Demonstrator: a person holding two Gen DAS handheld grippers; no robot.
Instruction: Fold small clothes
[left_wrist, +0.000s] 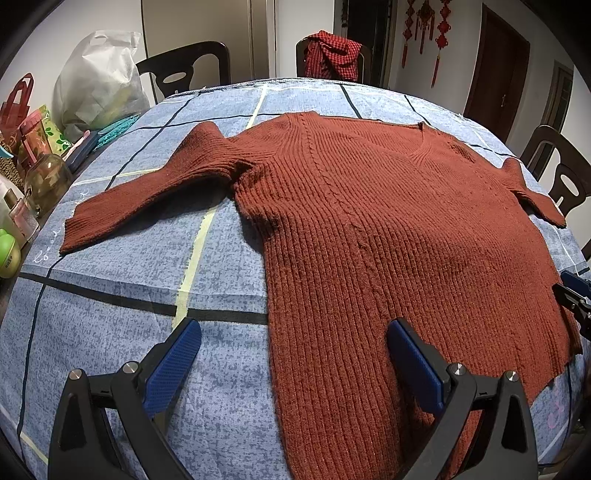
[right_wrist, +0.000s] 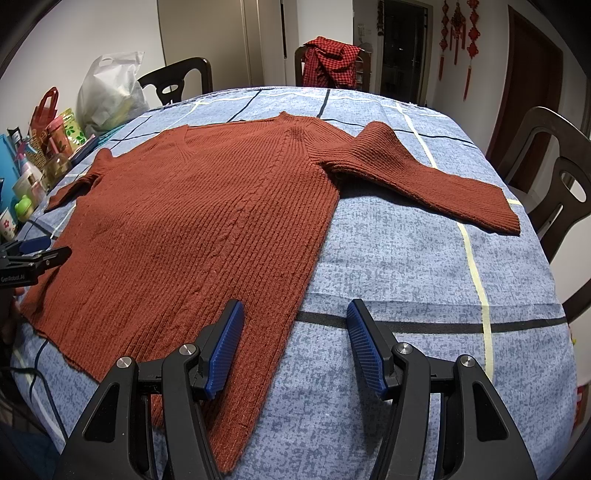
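Left sleeve (left_wrist: 147, 192) of the rust-red knitted sweater (left_wrist: 369, 229) lies stretched out flat on the blue checked tablecloth (left_wrist: 110, 350), and the body lies face up and unfolded across the middle of the table with its hem toward the grippers. The left gripper (left_wrist: 291, 365) stands wide and empty over the hem's left corner, the right gripper (right_wrist: 295, 343) wide and empty over the right corner, right sleeve (right_wrist: 424, 177) spread beyond. Judgement: folding has not begun; the next move calls for closing on a sleeve or side edge and carrying it inward across the body.
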